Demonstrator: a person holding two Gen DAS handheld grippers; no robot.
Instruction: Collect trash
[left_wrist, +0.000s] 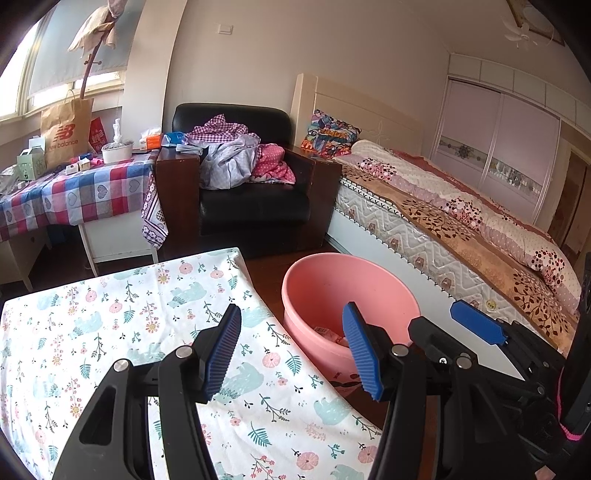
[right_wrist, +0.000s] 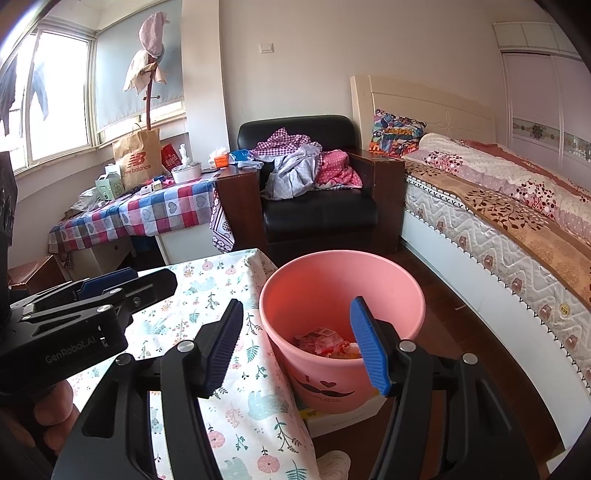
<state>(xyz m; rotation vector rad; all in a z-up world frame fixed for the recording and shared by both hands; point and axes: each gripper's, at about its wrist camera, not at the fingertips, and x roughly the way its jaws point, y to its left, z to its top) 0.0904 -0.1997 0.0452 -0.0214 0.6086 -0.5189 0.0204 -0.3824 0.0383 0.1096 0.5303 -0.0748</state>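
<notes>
Nearest, my left gripper (left_wrist: 291, 347) hangs with jaws spread and nothing between its blue pads (left_wrist: 221, 350), above the edge of a table draped in a floral cloth (left_wrist: 110, 325). My right gripper (right_wrist: 295, 343) stands likewise released and empty, its jaws framing the pink bin (right_wrist: 343, 295); in the left wrist view it shows at the lower right edge (left_wrist: 480, 332), and in the right wrist view the left gripper shows at the left (right_wrist: 92, 302), held by a person's hand (right_wrist: 51, 417).

Just beside the table's right edge, the pink bin (left_wrist: 332, 291) stands on a dark wooden floor (right_wrist: 461, 321). Trash (right_wrist: 321, 341), red and white wrappers, lies at the bottom of the bin.

Farther back, a black armchair (right_wrist: 321, 214) carries a heap of clothes (right_wrist: 303, 166). To its left stands a second table under a checked cloth (right_wrist: 159, 210), crowded with a brown paper bag (right_wrist: 138, 158), a white bowl (right_wrist: 186, 172) and small boxes. To the armchair's right, a bed (right_wrist: 498, 206) with patterned quilts runs along the floor, a bright pillow (right_wrist: 397, 134) at its headboard.

Farthest, a window (right_wrist: 59, 99) lights the left wall, and a sliding-door wardrobe (left_wrist: 498, 147) closes the right.
</notes>
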